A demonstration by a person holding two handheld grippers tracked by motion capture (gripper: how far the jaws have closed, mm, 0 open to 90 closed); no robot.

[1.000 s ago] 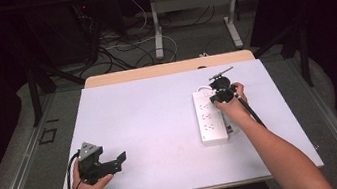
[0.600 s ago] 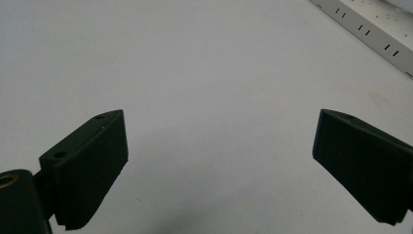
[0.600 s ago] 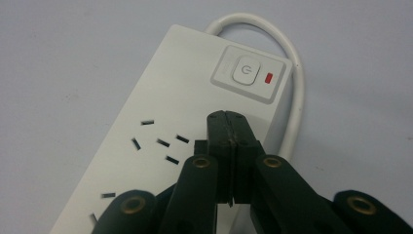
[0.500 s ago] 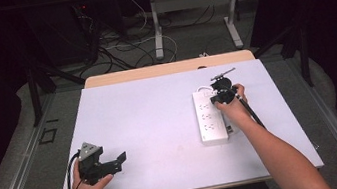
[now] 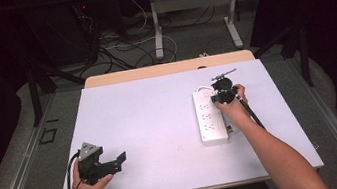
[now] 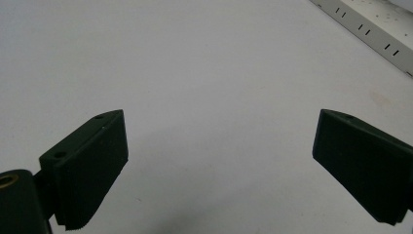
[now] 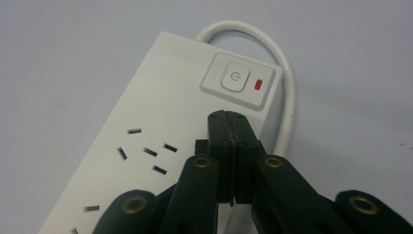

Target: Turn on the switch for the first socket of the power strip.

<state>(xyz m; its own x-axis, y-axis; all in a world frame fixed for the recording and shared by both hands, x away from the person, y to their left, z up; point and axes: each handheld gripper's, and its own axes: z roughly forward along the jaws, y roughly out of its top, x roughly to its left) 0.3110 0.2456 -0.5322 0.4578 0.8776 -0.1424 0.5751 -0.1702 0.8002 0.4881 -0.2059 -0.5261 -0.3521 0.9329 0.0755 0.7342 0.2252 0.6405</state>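
White power strip [image 5: 210, 116] lies flat on the table [image 5: 159, 111], right of centre, w/ its switch end pointing away from the person and its white cable [image 7: 272, 58] looping off that end. Right gripper [image 7: 228, 119] sits over the strip's far end, jaws clenched together on nothing, tips just short of the power button [image 7: 235, 78] w/ the red indicator beside it. Left gripper [image 5: 116, 162] is well off to the strip's left, near the table's front edge, jaws spread wide & empty over bare tabletop.
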